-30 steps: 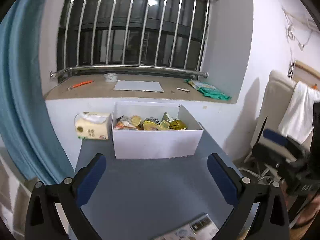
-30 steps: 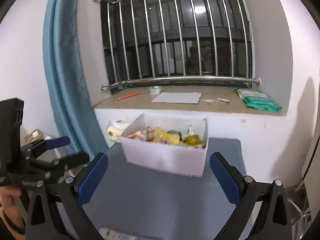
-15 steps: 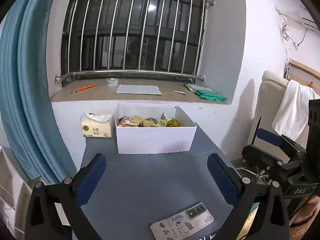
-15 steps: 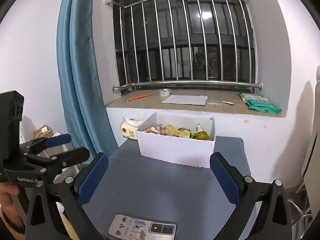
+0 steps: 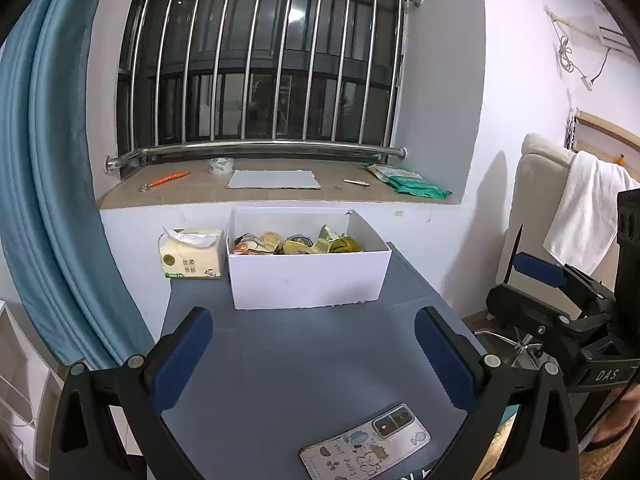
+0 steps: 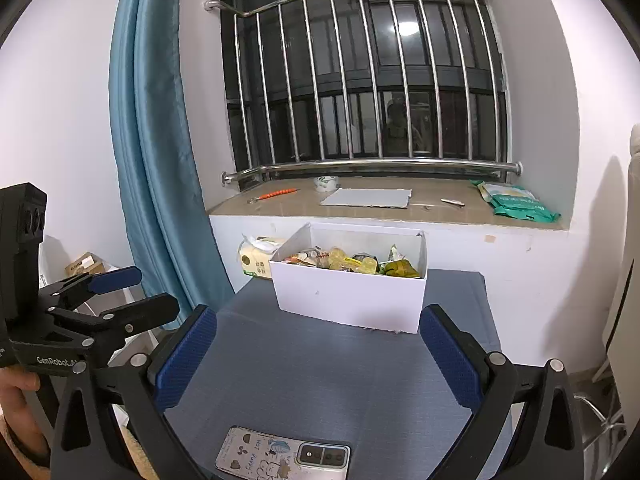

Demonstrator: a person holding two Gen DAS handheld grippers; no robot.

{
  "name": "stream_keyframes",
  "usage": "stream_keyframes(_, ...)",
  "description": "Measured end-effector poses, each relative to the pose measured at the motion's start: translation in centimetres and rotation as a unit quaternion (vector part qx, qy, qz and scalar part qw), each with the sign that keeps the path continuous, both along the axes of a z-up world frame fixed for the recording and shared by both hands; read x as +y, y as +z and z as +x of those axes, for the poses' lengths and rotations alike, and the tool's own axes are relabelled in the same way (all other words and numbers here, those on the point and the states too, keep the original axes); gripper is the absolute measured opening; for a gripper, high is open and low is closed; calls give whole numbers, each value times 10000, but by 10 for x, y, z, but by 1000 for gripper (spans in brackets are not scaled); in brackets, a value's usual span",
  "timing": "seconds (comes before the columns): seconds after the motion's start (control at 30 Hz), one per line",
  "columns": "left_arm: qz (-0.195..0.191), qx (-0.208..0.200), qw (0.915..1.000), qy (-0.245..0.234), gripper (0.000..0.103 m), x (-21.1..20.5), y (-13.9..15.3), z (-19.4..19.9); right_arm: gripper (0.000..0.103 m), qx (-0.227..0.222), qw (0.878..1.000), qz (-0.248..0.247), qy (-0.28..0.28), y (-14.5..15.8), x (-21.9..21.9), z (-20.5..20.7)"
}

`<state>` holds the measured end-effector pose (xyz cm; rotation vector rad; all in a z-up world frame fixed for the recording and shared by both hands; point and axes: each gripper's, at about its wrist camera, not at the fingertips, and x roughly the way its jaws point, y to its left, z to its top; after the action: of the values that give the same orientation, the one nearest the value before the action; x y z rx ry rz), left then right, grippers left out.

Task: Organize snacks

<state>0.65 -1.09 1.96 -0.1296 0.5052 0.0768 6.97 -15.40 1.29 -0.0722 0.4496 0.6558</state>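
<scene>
A white open box (image 5: 308,280) stands at the far end of a dark grey table (image 5: 304,360), filled with several yellow and green snack packets (image 5: 298,243). It also shows in the right wrist view (image 6: 348,296) with the snacks (image 6: 352,263) inside. My left gripper (image 5: 314,356) is open and empty, well back from the box above the near table. My right gripper (image 6: 318,356) is open and empty too, equally far back. Each gripper shows at the side of the other's view: the right one (image 5: 560,312), the left one (image 6: 96,304).
A phone in a cartoon case (image 5: 366,450) lies near the table's front edge, also in the right wrist view (image 6: 284,460). A tissue pack (image 5: 192,254) stands left of the box. The windowsill (image 5: 276,184) holds paper, tape, a green packet. A blue curtain (image 5: 48,200) hangs left; a chair with a towel (image 5: 580,208) stands right.
Both grippers have pulled back and up from the box, so it looks smaller and farther away and the phone has come into view. Both stay open and empty.
</scene>
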Motion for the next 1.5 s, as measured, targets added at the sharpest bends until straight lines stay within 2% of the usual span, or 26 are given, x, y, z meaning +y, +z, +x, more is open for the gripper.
stream_keyframes(1.5, 10, 58, 10000, -45, 103, -2, -4, 2, 103, 79, 10000, 0, 22, 0, 3, -7)
